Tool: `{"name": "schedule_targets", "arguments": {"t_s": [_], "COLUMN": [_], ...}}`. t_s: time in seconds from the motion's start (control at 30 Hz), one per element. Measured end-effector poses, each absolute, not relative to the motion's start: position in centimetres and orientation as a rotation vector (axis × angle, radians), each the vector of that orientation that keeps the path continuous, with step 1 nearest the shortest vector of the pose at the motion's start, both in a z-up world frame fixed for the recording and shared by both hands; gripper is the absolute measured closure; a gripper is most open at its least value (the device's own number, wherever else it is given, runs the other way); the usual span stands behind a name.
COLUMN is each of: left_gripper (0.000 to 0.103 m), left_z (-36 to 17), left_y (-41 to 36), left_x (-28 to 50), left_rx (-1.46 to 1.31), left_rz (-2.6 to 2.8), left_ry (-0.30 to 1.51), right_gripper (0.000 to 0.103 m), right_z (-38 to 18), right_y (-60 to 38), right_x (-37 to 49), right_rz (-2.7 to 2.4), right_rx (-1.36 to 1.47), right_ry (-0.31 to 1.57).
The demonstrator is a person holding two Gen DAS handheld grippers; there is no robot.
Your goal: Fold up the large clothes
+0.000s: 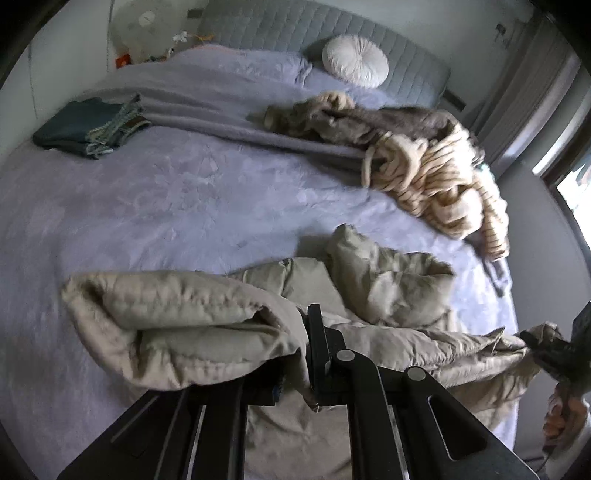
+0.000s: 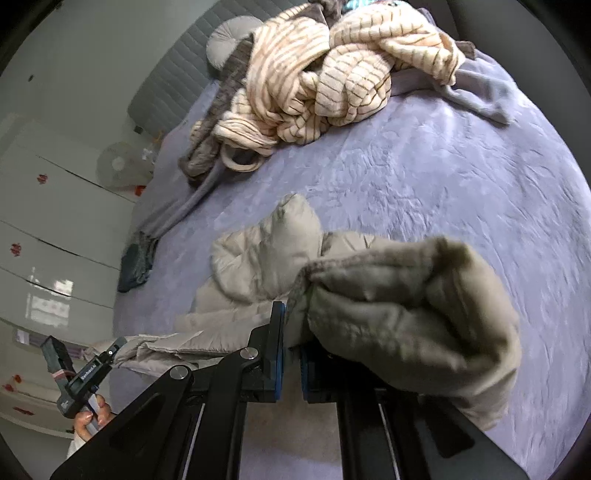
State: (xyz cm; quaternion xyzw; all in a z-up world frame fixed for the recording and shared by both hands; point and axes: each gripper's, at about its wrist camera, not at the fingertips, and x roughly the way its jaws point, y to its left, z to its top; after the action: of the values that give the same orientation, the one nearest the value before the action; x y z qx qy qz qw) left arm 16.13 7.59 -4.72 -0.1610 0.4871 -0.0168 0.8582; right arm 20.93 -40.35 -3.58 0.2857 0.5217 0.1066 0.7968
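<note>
While the left gripper [image 1: 308, 354] pinches one edge of the beige padded jacket [image 1: 388, 280] between jaws pressed together, the right gripper [image 2: 291, 354] clamps another bunched edge of it in the same way, and the garment hangs slack between the two and trails onto the lilac bedspread [image 1: 177, 199]. Farther up the bed lie a folded dark garment [image 1: 77, 125] at one side, a heap of cream striped and grey clothes [image 1: 424, 166] at the other, and a round white cushion [image 1: 354, 61] against the grey headboard [image 1: 280, 26].

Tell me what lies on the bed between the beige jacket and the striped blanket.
Only bare lavender bedspread separates beige jacket from striped blanket, shown in both views.
</note>
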Motion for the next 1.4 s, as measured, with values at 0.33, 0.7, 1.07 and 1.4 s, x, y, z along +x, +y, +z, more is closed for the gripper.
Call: {"name": "schedule_targets", "arguments": {"t_s": [0.33,0.7,1.07,1.4], "left_gripper": [0.090,0.090,0.000,0.050], "left_z": [-16.2,-17.7,-10.9,-14.6], "left_y": [7.3,7.0,7.3,0.8], "left_x": [23.7,25.0,20.8,20.9], "left_rx": [-0.310,-0.307,-0.206,-0.194], "left_rz": [-0.007,-0.012,0.012,-0.199], "left_ry": [1.143,1.124,0.974,1.062], "right_gripper": [0.096,0.095,0.035,0.083], "right_z": [-15.1,-18.1,-12.7,-13.1], "right_y": [-40.5,-40.6,-41.2,-32.2], "right_x": [27.2,28.8,27.0,26.1], "right_rz": [0.129,0.163,0.178,0.390], "right_rx": [0.724,0.749,0.735,0.478], "right_ry": [1.180,1.155,1.104,1.187]}}
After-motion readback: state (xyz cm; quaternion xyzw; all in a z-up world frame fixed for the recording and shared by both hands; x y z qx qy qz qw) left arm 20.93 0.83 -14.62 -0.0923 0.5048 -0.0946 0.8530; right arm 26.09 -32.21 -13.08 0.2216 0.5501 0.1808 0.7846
